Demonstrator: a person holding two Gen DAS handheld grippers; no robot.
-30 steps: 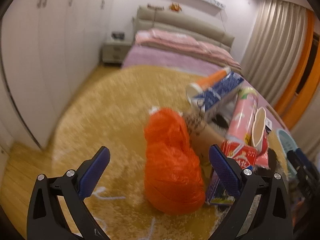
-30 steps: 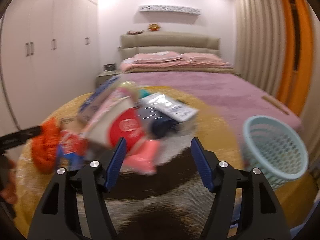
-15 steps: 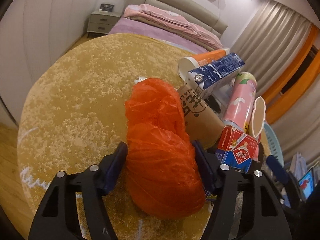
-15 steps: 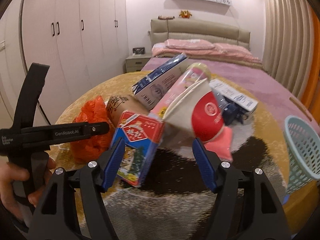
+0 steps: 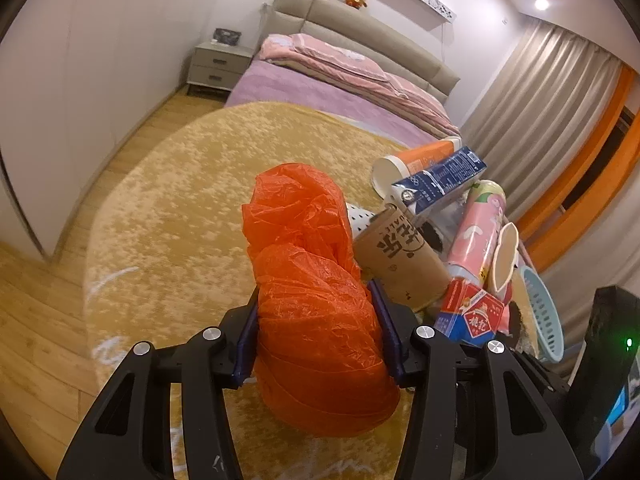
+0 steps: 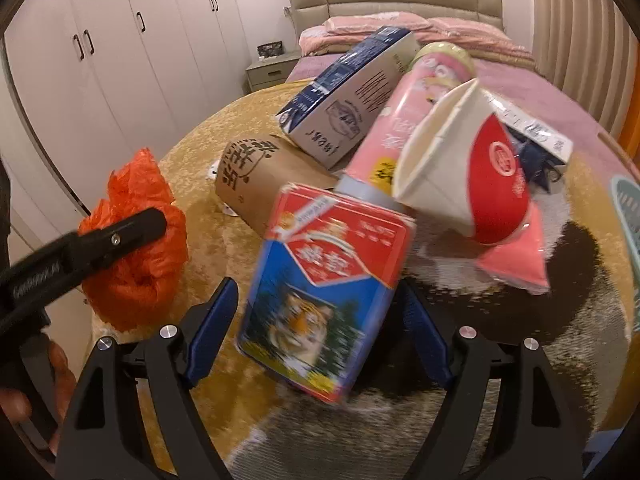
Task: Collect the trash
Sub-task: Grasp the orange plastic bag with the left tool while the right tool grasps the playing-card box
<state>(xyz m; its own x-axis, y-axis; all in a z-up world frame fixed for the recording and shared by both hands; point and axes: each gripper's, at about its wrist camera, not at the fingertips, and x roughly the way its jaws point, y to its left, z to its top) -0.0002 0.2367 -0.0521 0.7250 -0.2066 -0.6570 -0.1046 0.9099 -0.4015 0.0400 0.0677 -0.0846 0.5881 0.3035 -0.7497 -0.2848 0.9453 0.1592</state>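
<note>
My left gripper (image 5: 316, 336) is shut on a crumpled orange plastic bag (image 5: 312, 300) on the yellow rug; the bag also shows at the left of the right wrist view (image 6: 136, 264). My right gripper (image 6: 316, 332) is open, its pads on either side of a red and blue tiger carton (image 6: 324, 296) without touching it. Behind lies a trash pile: a brown paper cup (image 6: 264, 176), a blue and white box (image 6: 348, 108), a pink tube (image 6: 400, 132) and a red and white paper bowl (image 6: 460, 164).
A light blue mesh basket (image 5: 540, 316) lies at the right of the pile, its rim also at the right edge of the right wrist view (image 6: 628, 216). A bed (image 5: 340, 92), a nightstand (image 5: 216, 64) and white wardrobes (image 6: 112, 60) stand behind the round rug (image 5: 180, 216).
My left gripper closed on the orange bag. My right gripper moved forward until its open pads flank the tiger carton.
</note>
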